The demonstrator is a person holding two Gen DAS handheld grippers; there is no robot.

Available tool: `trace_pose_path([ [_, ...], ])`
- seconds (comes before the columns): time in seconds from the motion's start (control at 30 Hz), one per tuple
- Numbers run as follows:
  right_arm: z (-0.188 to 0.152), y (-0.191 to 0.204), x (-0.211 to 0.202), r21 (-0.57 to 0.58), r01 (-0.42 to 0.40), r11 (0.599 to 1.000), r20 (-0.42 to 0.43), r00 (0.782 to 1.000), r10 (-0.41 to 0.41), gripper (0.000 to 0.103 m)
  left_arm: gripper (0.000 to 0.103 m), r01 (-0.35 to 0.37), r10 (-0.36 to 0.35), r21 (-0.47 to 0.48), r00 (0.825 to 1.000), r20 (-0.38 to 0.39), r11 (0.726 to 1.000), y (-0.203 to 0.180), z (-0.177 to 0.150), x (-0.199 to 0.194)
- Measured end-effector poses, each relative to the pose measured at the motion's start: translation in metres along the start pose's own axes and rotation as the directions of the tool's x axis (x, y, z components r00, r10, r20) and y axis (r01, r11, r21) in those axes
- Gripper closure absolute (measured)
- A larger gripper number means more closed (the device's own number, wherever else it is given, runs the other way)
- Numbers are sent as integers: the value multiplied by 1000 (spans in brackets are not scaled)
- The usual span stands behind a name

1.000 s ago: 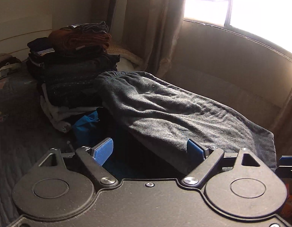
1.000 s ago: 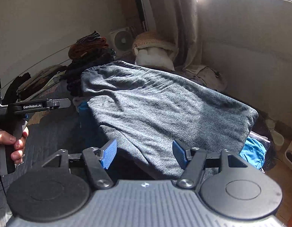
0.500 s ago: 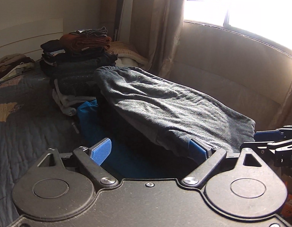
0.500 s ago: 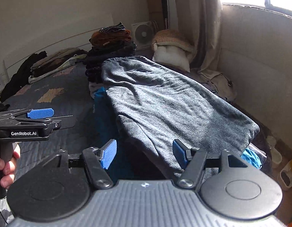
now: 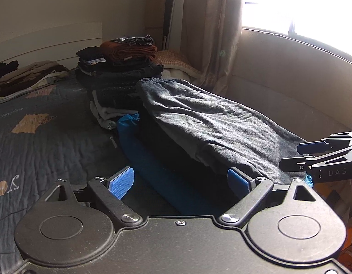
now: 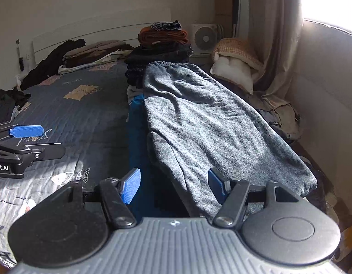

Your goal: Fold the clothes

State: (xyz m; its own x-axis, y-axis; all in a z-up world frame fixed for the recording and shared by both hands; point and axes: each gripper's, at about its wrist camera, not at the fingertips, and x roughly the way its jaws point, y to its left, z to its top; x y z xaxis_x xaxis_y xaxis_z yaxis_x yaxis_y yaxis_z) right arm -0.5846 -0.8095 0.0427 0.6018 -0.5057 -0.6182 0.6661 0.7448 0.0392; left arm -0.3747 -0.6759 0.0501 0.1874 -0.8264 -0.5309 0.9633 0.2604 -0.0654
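Left wrist view: the left gripper [image 5: 179,181] hangs with jaws spread wide and empty, short of the grey sweatpants [image 5: 212,123], which drape lengthwise over a blue garment [image 5: 153,159] beside the stack of folded clothes [image 5: 123,73] on the bed [image 5: 39,141].

Right wrist view: the right gripper [image 6: 174,185] is likewise agape, its right pad perhaps brushing the sweatpants' near edge, probably placed to take it

a home bedroom: quilted bed [image 6: 89,123], pillow [image 6: 235,68], curtained window [image 5: 290,4].
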Motion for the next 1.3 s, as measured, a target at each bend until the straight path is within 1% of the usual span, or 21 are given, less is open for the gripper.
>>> trace_pose_path([
  [0.07, 1, -5, -1, -29, -2, 1000, -7, 1000, 2, 38, 12, -5, 5, 3, 1000, 6, 1000, -8, 0, -4],
  [0.2, -1, -23, -9, -33, -1, 999, -20, 1000, 0, 38, 11, -15, 15, 17, 1000, 15, 1000, -25, -1, -8],
  [0.33, -16, -43, -10, -27, -10, 1000, -37, 999, 9, 38, 11, -1, 1, -5, 1000, 14, 1000, -42, -4, -7],
  [0.37, -21, -49, -8, -22, -6, 1000, -42, 999, 5, 37, 11, 0, 0, -7, 1000, 14, 1000, -46, -5, -6],
  [0.47, -39, -70, 7, 19, -26, 999, -50, 998, 27, 37, 11, -1, 1, -2, 1000, 7, 1000, -57, -9, -6],
  [0.5, -46, -77, 15, 33, -34, 999, -62, 997, 36, 37, 11, -5, 5, 1, 1000, 5, 1000, -60, -10, -7],
  [0.57, -62, -88, 35, 47, -24, 999, -133, 991, 30, 37, 11, -13, 13, 2, 1000, 4, 1000, -65, -10, -8],
  [0.63, -83, -95, 48, 31, -46, 998, -173, 984, 50, 37, 11, -23, 23, 1, 1000, 2, 1000, -70, -10, -8],
  [0.7, -98, -97, 53, 12, -62, 998, -208, 976, 63, 37, 11, -36, 36, 3, 999, -2, 999, -75, -8, -6],
  [0.73, -103, -100, 52, 22, -66, 998, -214, 974, 70, 37, 11, -44, 44, 5, 999, -3, 999, -78, -6, -6],
  [0.8, -106, -109, 42, 71, -95, 993, -189, 976, 107, 37, 11, -55, 55, 10, 998, 2, 998, -85, -3, -6],
  [0.83, -102, -113, 32, 86, -119, 989, -158, 979, 131, 37, 11, -59, 59, 12, 998, 5, 998, -89, -2, -7],
  [0.87, -98, -116, 22, 100, -143, 985, -126, 980, 156, 37, 11, -63, 63, 15, 998, 9, 998, -92, -1, -8],
  [0.93, -82, -122, -2, 84, -187, 979, -24, 982, 190, 37, 10, -67, 67, 21, 998, 11, 998, -98, -2, -11],
  [1.03, -55, -134, -11, 82, -196, 977, 79, 979, 189, 37, 10, -73, 73, 32, 997, 13, 997, -105, -4, -16],
  [1.07, -46, -143, -5, 96, -189, 977, 91, 979, 181, 37, 10, -76, 76, 38, 997, 12, 996, -106, -5, -17],
  [1.17, -36, -157, 24, 101, -155, 983, 64, 987, 149, 37, 10, -76, 76, 33, 997, 0, 997, -104, -2, -16],
  [1.23, -40, -162, 49, 88, -121, 989, 5, 993, 121, 37, 9, -75, 76, 28, 997, -8, 997, -103, 1, -15],
  [1.27, -48, -165, 58, 79, -99, 992, -34, 994, 102, 38, 9, -75, 76, 26, 997, -13, 997, -102, 2, -15],
  [1.3, -54, -166, 63, 68, -93, 993, -48, 994, 96, 38, 9, -75, 75, 23, 997, -17, 997, -102, 3, -14],
])
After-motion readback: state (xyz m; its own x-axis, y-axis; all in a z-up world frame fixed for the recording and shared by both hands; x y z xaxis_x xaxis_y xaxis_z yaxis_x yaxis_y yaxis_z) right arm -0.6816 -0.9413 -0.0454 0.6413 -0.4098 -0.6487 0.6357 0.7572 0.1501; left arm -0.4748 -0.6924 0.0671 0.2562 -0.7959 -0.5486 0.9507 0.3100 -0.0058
